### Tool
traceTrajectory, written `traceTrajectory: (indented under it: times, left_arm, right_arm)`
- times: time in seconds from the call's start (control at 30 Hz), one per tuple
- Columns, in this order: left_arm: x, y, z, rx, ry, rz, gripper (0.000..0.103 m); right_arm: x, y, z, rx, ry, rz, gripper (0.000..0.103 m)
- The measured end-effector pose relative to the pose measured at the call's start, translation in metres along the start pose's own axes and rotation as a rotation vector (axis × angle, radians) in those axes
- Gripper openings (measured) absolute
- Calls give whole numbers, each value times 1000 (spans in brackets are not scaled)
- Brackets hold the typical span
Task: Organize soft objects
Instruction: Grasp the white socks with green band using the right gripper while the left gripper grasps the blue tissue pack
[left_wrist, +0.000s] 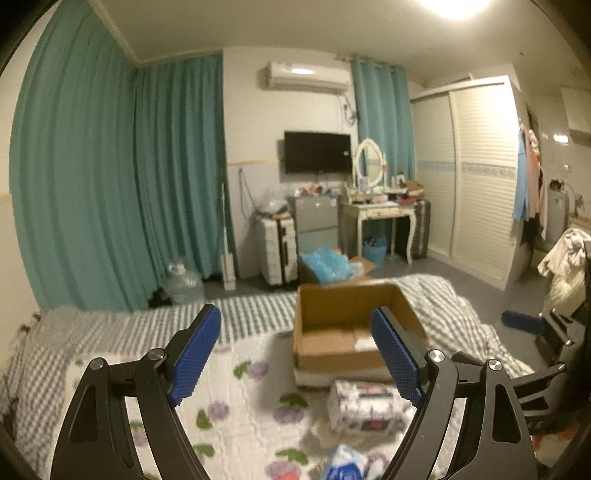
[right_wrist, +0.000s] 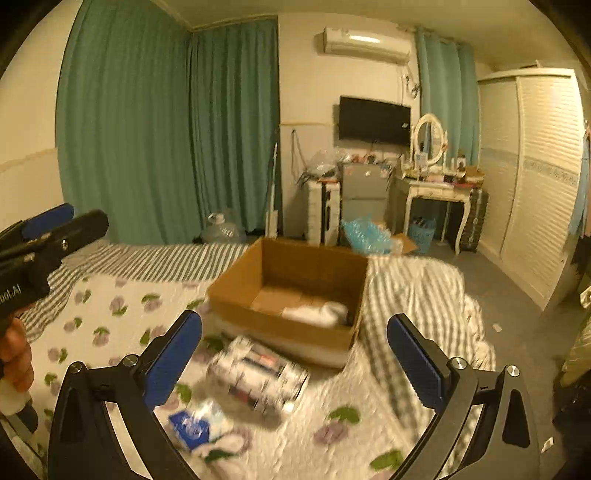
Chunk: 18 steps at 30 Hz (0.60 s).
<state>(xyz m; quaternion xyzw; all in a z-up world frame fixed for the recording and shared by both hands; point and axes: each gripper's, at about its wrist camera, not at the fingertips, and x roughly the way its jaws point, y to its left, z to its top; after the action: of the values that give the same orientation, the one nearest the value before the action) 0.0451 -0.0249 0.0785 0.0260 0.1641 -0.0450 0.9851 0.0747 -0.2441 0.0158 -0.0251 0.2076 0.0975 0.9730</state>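
Observation:
An open cardboard box (left_wrist: 325, 350) (right_wrist: 284, 325) stands on the bed, and a white soft bundle (right_wrist: 317, 312) lies inside it. In front of the box lies a printed white soft pack (left_wrist: 365, 406) (right_wrist: 258, 376). Nearer to me lies a blue-and-white packet (left_wrist: 343, 465) (right_wrist: 195, 424). My left gripper (left_wrist: 295, 317) hangs over the quilt, open and empty, aimed at the box. My right gripper (right_wrist: 294, 319) is also open and empty, above the printed pack. A hand (right_wrist: 14, 354) holds the left gripper at the left edge of the right wrist view.
The bed has a floral quilt (right_wrist: 110, 314), a striped sheet (right_wrist: 159, 262) and a crumpled checked blanket (right_wrist: 417, 295) right of the box. Beyond the bed are teal curtains (left_wrist: 110, 184), a water jug (left_wrist: 183, 282), a suitcase (left_wrist: 277, 251), a dressing table (left_wrist: 380, 214) and a white wardrobe (left_wrist: 476, 177).

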Motion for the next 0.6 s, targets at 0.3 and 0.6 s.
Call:
traceTrajectory:
  times: [0.3,0.6]
  left_arm:
    - [33,0,-64,-10,178,27,84]
    - [58,-13,-135,-1,370,-16,84]
  right_arm:
    - [13,15,-54,-2,136,46,101]
    - [49,23,-101,-8,338,-5,101]
